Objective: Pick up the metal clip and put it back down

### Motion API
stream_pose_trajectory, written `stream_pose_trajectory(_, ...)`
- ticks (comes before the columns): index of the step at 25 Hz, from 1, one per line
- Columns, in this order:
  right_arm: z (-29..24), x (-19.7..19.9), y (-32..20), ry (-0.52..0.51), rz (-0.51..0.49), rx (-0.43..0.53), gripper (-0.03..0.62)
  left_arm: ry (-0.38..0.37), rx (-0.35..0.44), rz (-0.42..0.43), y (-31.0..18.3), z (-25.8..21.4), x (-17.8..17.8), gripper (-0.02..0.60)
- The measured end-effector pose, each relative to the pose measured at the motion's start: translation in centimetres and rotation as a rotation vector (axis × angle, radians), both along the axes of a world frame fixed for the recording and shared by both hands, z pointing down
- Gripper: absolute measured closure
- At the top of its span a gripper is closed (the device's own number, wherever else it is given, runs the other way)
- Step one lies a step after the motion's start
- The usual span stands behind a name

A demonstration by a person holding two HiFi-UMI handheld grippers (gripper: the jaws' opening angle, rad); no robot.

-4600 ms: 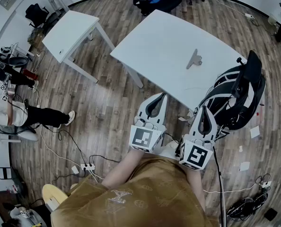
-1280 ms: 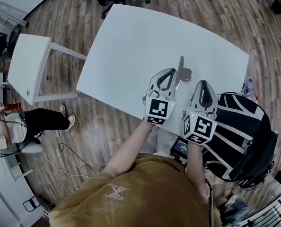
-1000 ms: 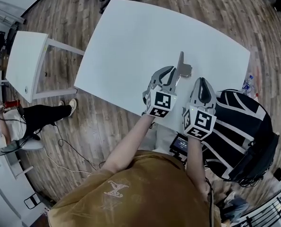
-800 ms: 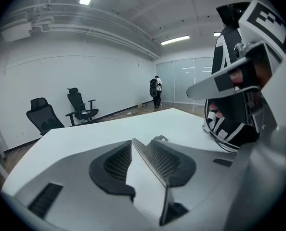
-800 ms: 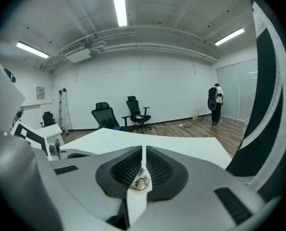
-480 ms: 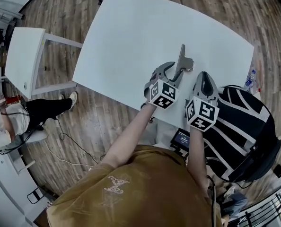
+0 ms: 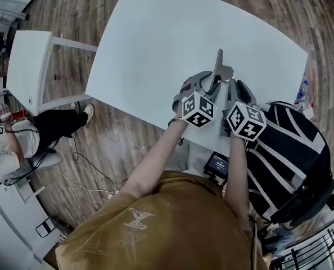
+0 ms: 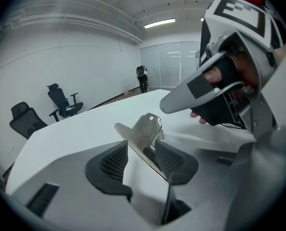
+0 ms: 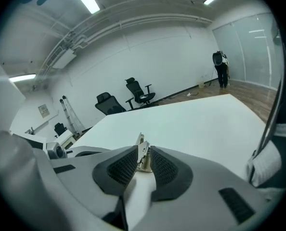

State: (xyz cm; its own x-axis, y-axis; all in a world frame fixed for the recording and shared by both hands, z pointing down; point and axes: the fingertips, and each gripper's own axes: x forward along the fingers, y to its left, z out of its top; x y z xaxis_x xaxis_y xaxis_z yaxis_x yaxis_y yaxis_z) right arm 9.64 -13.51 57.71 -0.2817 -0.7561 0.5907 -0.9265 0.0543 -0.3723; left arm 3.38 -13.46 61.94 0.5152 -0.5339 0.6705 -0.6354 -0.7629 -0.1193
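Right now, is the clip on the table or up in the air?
On the table: the clip sits on the white top, between the left gripper's just-opened jaws, not lifted.

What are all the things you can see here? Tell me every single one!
big table: one, white, middle of the room.
metal clip: one, silver, on the big table near its front edge.
small table: one, white, left of the big table.
office chairs: two, black, by the far wall.
striped seat: one, black and white, right of the person.
small screen: one, dark, below the big table's edge.
other people: two; one sitting at the left edge, one standing far off.
floor: brown wood, with cables on it.
shirt: one, brown, on the person.
left gripper: one, grey, jaws just opened wide, clip between them.
right gripper: one, grey, jaws nearly together at the clip; can't tell if pinching.
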Motion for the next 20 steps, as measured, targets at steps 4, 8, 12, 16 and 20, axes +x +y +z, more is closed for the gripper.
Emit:
stream_pose_trajectory(4,1.1,0.0,-0.9,-0.063,0.015,-0.041,0.531,-0.016,0.022,0.017,0.0,-0.1,0.1,0.415)
stream_pose_trajectory(8,2.4,-0.5,-1.8,-0.111,0.008,-0.085,0.531,-0.018,0.029,0.022,0.0,-0.1,0.2,0.416)
stream_pose_trajectory(12,3.2,-1.2,-2.6,-0.178,-0.001,-0.127,0.523,-0.017,0.029,0.025,0.0,-0.1,0.2,0.416)
stream_pose_trajectory(16,3.4,-1.3,-2.9,-0.209,0.011,-0.145,0.525,-0.019,0.031,0.029,0.0,-0.1,0.3,0.415)
stream_pose_trajectory(20,3.3,-1.3,-2.9,-0.286,0.026,-0.148,0.538,-0.025,0.046,0.036,0.0,-0.2,0.3,0.415)
